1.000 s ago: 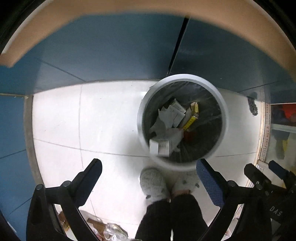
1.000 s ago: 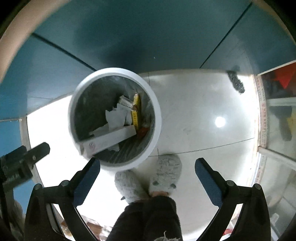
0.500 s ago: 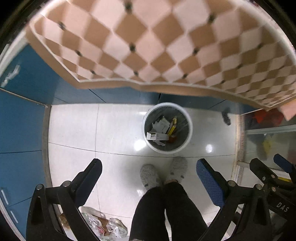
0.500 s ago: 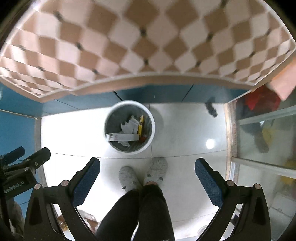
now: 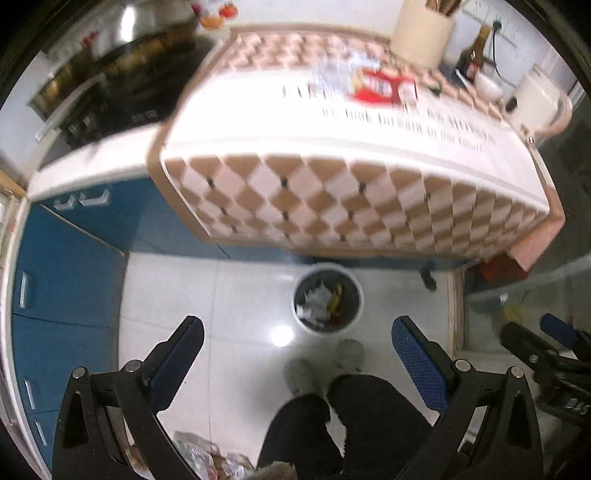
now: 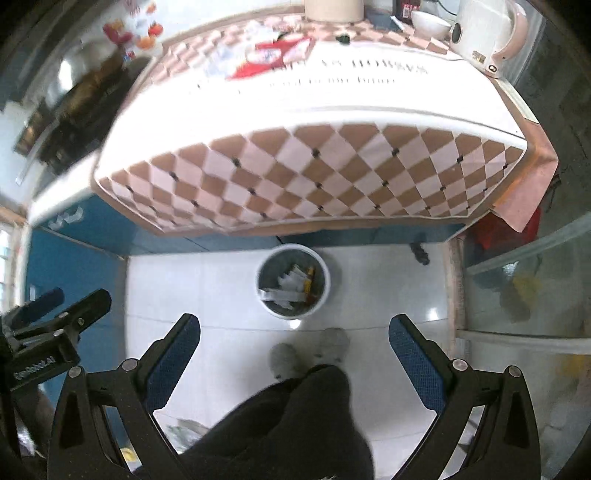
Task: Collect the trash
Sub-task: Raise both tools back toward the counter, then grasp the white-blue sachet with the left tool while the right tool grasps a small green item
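Note:
A white round trash bin (image 5: 355,288) with paper and yellow packaging inside stands on the white tile floor below the table edge; it also shows in the right wrist view (image 6: 325,273). A red and white wrapper (image 5: 384,88) lies among blurred clear wrappers on the checkered tablecloth; it shows in the right wrist view (image 6: 271,59) too. My left gripper (image 5: 297,338) is open and empty, high above the floor. My right gripper (image 6: 294,334) is open and empty, level with it.
The table with the checkered cloth (image 5: 351,192) carries a cream utensil holder (image 5: 423,31), a dark bottle (image 5: 471,55), a bowl and a white kettle (image 6: 487,33). A stove with a pot (image 5: 110,55) is at left. Blue cabinets (image 5: 55,277) line the left. Bagged rubbish (image 5: 207,461) lies on the floor.
Both grippers have risen from just over the bin to above table height. The bin looks much smaller and the tabletop has come into view. Both stay open and empty.

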Tool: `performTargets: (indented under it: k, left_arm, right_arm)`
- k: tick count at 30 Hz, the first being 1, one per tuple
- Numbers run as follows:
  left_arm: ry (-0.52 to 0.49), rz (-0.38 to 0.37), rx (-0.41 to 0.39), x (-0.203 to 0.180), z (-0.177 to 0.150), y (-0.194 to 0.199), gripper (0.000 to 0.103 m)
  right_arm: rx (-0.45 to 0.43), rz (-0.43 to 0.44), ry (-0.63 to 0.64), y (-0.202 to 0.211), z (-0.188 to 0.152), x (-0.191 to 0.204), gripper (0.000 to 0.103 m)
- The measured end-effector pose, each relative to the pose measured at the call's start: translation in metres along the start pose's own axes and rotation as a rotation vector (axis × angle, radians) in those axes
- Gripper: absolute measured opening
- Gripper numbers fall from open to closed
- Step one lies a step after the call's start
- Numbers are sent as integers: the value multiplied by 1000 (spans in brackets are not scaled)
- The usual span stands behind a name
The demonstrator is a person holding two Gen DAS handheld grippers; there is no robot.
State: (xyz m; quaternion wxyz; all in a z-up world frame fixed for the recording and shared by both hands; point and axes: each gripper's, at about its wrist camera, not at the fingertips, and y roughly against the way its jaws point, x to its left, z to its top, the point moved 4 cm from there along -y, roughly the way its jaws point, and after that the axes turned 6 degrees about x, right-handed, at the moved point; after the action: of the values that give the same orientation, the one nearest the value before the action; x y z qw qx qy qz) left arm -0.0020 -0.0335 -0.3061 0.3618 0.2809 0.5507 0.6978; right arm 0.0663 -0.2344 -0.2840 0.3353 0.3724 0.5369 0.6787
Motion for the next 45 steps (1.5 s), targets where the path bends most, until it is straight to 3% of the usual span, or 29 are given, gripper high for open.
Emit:
performTargets:
  k: [6,11,15,19,22,25,28,29,30,31,32,33,34,36,41,45]
  left_arm:
    - [52,101,-163,1,86,26,103]
    - [54,135,-182,-24,181,12,103]
    - [26,133,-124,-62,275,-23,103]
    - [-7,51,-23,-100,366,-78,103]
    - [-35,35,32,-118,427,-126,103]
    - [-49,10,87,-129,468,-168,103]
    - [-61,-5,147,-137,486,-202,95]
    - [-64,-5,158,-138,487,-209,78]
    - [-64,-3,169,-139,487,-215,68]
    - [-54,-9,143,-139,486,-213,63]
    - [-54,-16,132,-140,485,-211,51]
    - [-61,-10,121,-142,483,-208,31]
    - [-73,16,113,-144,481,-205,22]
    - [-93,50,104,-147,477,-202,8]
    - [-104,134,5,-144,459,-170,5]
    - [-104,145,-94,-148,441,-125,5]
  right_arm:
    - [-88,88,-68,35,60,-9,103]
    - [-149,112,-124,36,151,-36,103]
    - [-160,132,-148,8,254,-67,102]
    - [-127,141,-154,-45,363,-98,88]
    - [-88,155,-150,-86,428,-110,87]
    - [-58,156,-122,-119,469,-112,85]
    - [-25,144,-77,-151,498,-106,72]
    - [-18,142,-65,-159,501,-105,70]
    - [-52,125,-37,-158,504,-101,63]
    - [-61,114,-13,-159,505,-97,46]
    - [-52,93,7,-162,506,-94,43]
    - [-71,71,24,-162,505,-92,25]
    - [-64,72,37,-166,504,-90,17]
    - [-88,62,57,-165,503,-88,15]
    - [-99,89,39,-157,499,-93,14]
    - [-135,102,34,-134,489,-98,13]
